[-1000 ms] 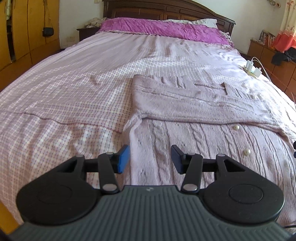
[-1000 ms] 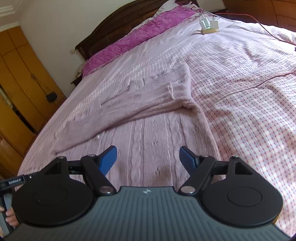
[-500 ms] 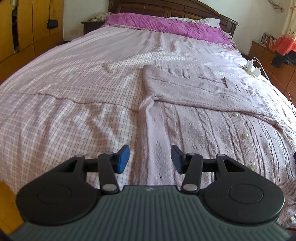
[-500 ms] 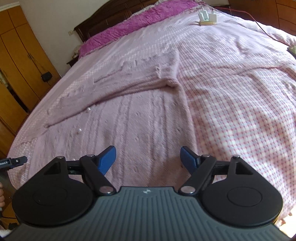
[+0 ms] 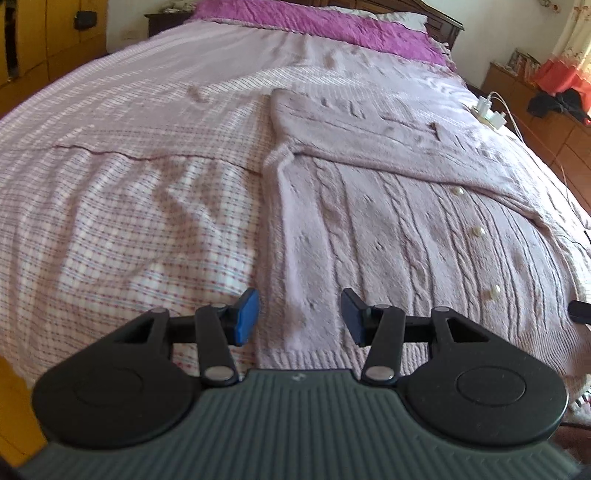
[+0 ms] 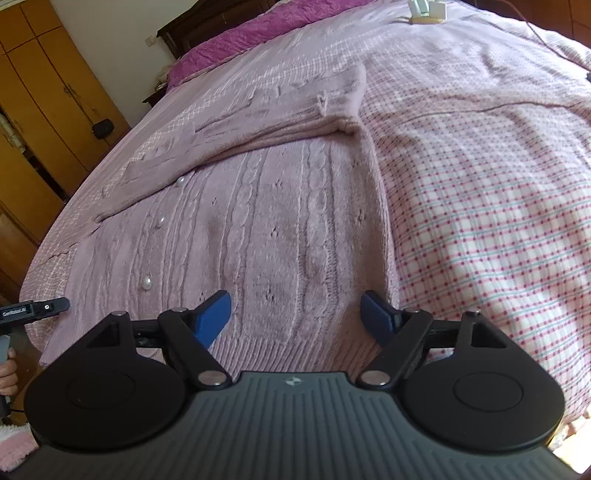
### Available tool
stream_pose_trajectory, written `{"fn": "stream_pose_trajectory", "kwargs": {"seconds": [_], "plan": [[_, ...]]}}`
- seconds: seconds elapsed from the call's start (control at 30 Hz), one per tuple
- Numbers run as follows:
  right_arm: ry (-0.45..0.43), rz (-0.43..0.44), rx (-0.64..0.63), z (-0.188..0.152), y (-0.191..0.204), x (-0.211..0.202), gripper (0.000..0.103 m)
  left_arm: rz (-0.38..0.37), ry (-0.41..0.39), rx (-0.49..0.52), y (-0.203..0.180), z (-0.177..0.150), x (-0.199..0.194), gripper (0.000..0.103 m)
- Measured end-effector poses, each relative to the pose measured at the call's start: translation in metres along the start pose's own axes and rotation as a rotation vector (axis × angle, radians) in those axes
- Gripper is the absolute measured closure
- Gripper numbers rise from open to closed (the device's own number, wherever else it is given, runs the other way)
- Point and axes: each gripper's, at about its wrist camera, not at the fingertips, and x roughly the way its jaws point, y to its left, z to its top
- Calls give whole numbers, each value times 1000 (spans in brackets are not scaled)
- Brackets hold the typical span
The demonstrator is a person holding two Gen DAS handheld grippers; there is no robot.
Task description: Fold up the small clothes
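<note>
A pale pink cable-knit cardigan [image 5: 388,229] with pearl buttons [image 5: 476,232] lies flat on the checked bedsheet [image 5: 129,206], its sleeves folded across the chest. My left gripper [image 5: 301,317] hovers open just above the garment's left hem corner, nothing between its blue pads. In the right wrist view the same cardigan [image 6: 266,221] fills the middle. My right gripper [image 6: 295,317] stands wide open over the hem near the right side edge, holding nothing. The left gripper's tip [image 6: 37,310] shows at the left edge of that view, with a hand [image 6: 7,373] below it.
A purple pillow [image 5: 332,26] and dark headboard are at the far end of the bed. A white power strip with chargers [image 5: 489,110] lies near the right edge. Wooden wardrobes [image 6: 33,110] stand to the left and a dresser [image 5: 535,107] to the right.
Both grippers have tilted downward and come closer to the cardigan's hem. The cardigan has not moved. The right jaws stand slightly wider.
</note>
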Motion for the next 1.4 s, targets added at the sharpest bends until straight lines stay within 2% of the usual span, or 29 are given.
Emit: {"fn": "stream_pose_trajectory", "kwargs": {"seconds": [0.13,0.23,0.3,0.57,0.73,0.83,0.93,1.0,1.13,1.23,1.3,1.4], "plan": [[13,15,-6,-2,0,2,18,5,10,0,-1,-2,3,52],[22,13,-25,-2,3,2,18,-21,15,-13,1,-3,3,52],[15,9,-37,-1,5,-3,18,-36,21,-15,2,-3,3,52],[-29,-27,-43,7,-4,-21,18,-16,21,3,8,-9,-6,52],[14,-15,-13,2,-19,-11,17,-32,35,-4,10,-13,-1,52],[20,68,45,-2,-30,-3,12,-114,52,-16,11,-15,3,50],[22,165,97,-2,-36,0,12,-228,79,-50,14,-17,10,48],[30,208,112,-1,-37,2,12,-278,89,-80,16,-19,15,48],[53,207,82,5,-37,0,12,-341,101,-165,25,-19,21,48],[58,171,60,7,-37,-10,12,-329,104,-183,29,-19,18,48],[62,144,39,8,-39,-17,12,-288,93,-145,28,-18,12,48],[95,159,14,3,-44,-20,12,-247,89,-82,23,-19,6,48]]}}
